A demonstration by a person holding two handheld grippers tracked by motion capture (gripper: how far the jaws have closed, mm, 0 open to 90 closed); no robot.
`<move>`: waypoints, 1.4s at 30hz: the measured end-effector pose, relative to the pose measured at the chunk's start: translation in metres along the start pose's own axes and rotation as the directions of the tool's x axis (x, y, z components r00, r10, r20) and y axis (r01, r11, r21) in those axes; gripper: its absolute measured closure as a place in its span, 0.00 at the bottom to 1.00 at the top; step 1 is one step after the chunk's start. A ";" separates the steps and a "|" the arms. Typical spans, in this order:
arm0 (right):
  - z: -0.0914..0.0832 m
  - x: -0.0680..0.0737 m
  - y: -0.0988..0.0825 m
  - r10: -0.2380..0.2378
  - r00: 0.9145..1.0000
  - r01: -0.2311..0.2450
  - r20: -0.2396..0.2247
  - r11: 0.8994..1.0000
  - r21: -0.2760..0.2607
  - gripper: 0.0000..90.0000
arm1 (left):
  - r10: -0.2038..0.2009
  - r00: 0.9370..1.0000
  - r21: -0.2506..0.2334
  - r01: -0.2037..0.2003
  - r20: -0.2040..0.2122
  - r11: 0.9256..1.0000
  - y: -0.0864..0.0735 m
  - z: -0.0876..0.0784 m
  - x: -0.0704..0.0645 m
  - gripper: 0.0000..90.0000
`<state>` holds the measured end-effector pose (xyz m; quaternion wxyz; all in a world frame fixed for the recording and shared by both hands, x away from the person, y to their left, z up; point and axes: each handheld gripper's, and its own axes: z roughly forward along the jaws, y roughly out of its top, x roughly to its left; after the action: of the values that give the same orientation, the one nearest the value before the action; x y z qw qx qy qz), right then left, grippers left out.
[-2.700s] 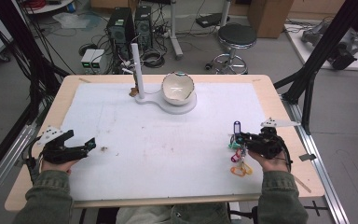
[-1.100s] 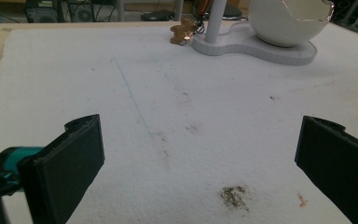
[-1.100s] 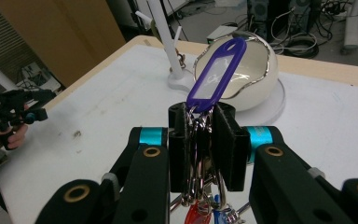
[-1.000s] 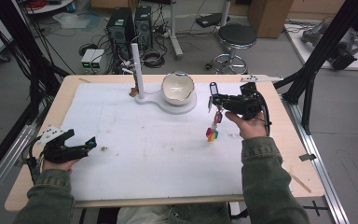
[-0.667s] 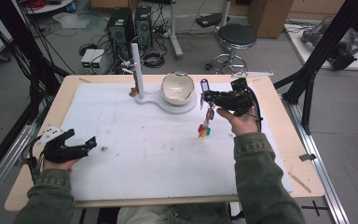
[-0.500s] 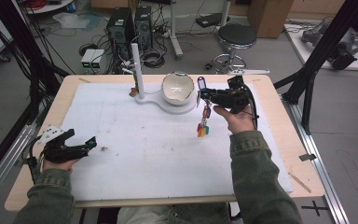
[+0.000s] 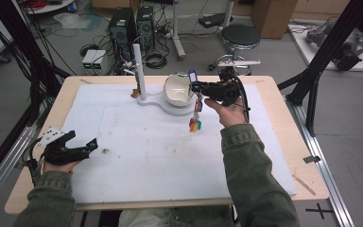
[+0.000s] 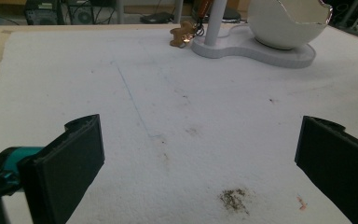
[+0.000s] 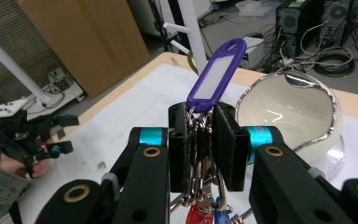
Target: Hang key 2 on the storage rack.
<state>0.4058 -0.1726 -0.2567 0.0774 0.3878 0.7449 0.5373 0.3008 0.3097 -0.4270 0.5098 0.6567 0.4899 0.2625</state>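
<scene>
One keyring, one bowl, one post, two grippers. The right gripper — clamped on the keyring's metal rings — now sits at upper centre beside the bowl, up from the right edge earlier. A purple tag stands above; coloured tags hang below. The left gripper rests agape, lower left.

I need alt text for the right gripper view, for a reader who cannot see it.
The right gripper is shut on a bunch of keys, its purple tag sticking up above the jaws. Behind it at right sits a white bowl; far left, the left gripper.
</scene>
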 end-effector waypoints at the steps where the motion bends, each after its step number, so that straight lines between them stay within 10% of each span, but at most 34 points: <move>1: 0.002 0.000 0.001 -0.001 1.000 0.001 0.001 1.000 -0.003 0.85 | 0.000 1.000 0.000 0.000 0.000 1.000 0.000 0.000 0.000 0.02; 42: 0.086 0.040 0.071 0.021 0.998 -0.021 -0.058 1.000 -0.002 0.85 | -0.008 1.000 -0.015 0.008 0.019 1.000 0.000 0.002 0.001 0.02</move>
<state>0.4593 -0.0740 -0.2194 0.0506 0.3799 0.7420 0.5500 0.3035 0.3098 -0.4276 0.5203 0.6533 0.4859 0.2577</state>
